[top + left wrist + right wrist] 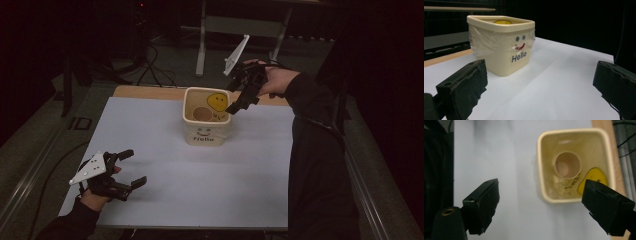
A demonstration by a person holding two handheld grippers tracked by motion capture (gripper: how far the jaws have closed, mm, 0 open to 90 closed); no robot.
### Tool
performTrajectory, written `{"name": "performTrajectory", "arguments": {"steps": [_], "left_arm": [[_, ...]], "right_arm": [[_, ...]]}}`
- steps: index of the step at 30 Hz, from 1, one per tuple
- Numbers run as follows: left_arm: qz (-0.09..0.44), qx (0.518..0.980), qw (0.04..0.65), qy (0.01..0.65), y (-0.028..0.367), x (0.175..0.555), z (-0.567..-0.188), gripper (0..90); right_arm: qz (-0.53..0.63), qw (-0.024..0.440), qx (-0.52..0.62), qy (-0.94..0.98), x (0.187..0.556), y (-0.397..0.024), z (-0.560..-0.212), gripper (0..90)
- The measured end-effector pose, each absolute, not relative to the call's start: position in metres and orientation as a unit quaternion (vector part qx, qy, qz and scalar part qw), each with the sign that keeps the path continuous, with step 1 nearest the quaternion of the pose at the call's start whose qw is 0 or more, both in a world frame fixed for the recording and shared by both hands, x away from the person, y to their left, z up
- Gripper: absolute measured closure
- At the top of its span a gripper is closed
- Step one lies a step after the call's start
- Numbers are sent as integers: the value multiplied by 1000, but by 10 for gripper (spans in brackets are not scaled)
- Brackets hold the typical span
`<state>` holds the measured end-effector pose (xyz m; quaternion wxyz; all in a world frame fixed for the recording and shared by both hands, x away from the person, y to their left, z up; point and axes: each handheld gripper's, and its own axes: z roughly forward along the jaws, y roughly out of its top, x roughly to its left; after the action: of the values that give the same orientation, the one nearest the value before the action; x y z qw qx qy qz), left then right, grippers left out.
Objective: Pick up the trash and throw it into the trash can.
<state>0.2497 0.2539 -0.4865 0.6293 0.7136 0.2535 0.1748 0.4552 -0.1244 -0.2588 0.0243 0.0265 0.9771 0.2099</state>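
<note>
From above, the tub (206,122) stands on the white sheet (175,175) near its far edge, with a cup (202,114) and a yellow smiley (217,101) inside it. The right gripper (239,102) hangs over the tub's right rim, jaws apart and empty. The left gripper (131,167) rests well short of the tub to the left, jaws wide.

Left gripper view: the tub (501,46) faces it, reading "Hello"; nothing sits between the jaws.

Right gripper view: the cup (567,165) lies inside the tub (574,135), the smiley (594,178) beside it, jaws spread.
</note>
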Motion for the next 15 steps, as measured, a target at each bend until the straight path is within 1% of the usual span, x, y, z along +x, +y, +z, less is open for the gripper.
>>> {"name": "performTrajectory", "arguments": {"steps": [5,15], "left_arm": [[175,715,627,253,253,250,-487,6],[175,715,627,254,253,250,-487,6]], "right_arm": [[220,24,34,974,450,-135,-268,133],[244,14,50,968,438,-161,-300,151]]}}
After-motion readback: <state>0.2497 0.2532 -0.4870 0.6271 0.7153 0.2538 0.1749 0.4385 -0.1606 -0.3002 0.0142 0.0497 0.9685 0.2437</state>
